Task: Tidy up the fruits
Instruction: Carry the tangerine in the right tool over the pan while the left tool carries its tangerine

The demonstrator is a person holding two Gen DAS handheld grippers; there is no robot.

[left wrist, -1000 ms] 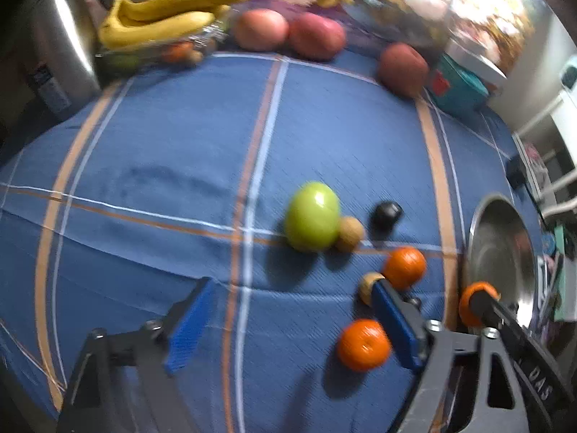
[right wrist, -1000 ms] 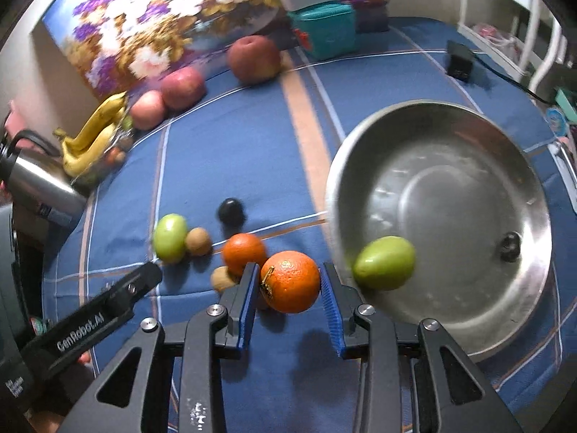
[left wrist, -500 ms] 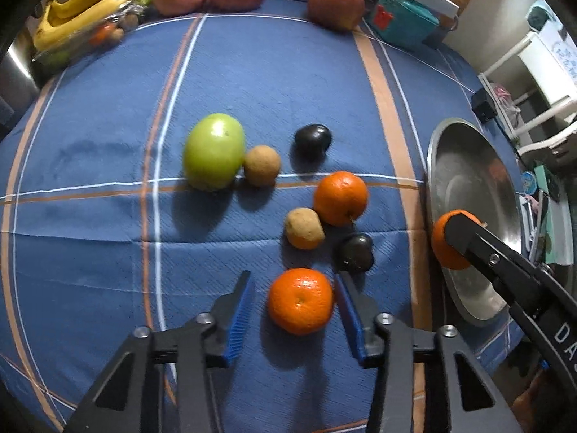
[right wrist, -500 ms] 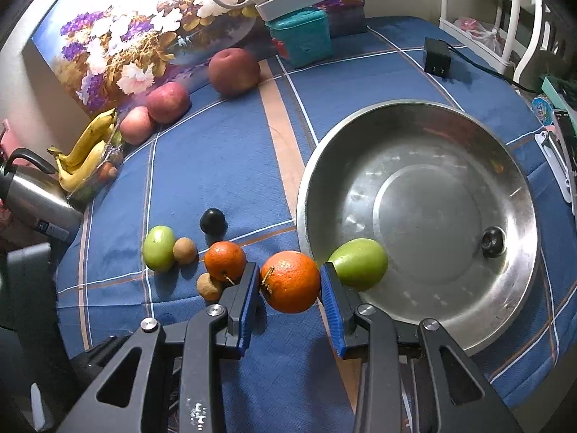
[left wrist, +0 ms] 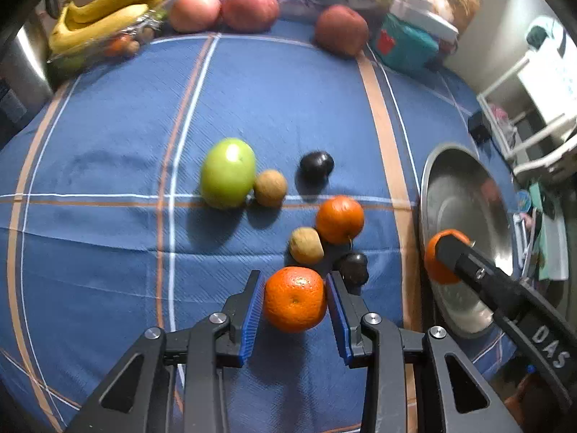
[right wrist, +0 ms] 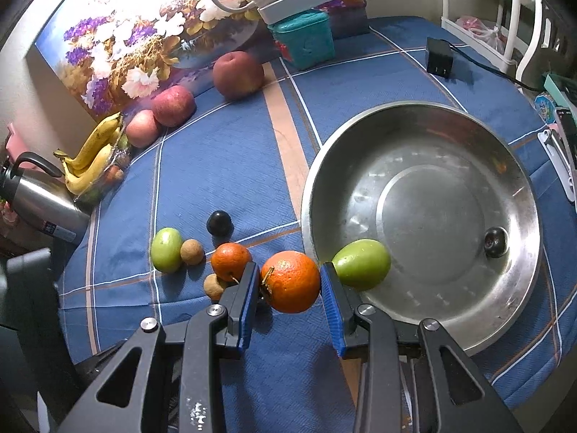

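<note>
My left gripper (left wrist: 294, 306) is shut on an orange (left wrist: 295, 299) just above the blue cloth, both blue pads against its sides. Beyond it lie a brown fruit (left wrist: 305, 245), a dark plum (left wrist: 353, 267), another orange (left wrist: 339, 220), a second plum (left wrist: 316, 165), a small brown fruit (left wrist: 270, 187) and a green apple (left wrist: 228, 172). My right gripper (right wrist: 290, 288) is shut on a stemmed orange (right wrist: 290, 281), held beside the near-left rim of the steel bowl (right wrist: 432, 209). Inside the bowl are a green fruit (right wrist: 361, 264) and a dark plum (right wrist: 495, 241).
Bananas (left wrist: 108, 18) in a clear tray, two red apples (left wrist: 249, 9) and a third (left wrist: 340, 34) line the far edge by a flower painting. A teal box (right wrist: 303, 38), a black charger (right wrist: 438, 59) and a steel kettle (right wrist: 39, 198) stand around.
My left gripper moved over the nearest orange and its jaws came in from wide open onto it. The right gripper still holds its orange by the bowl.
</note>
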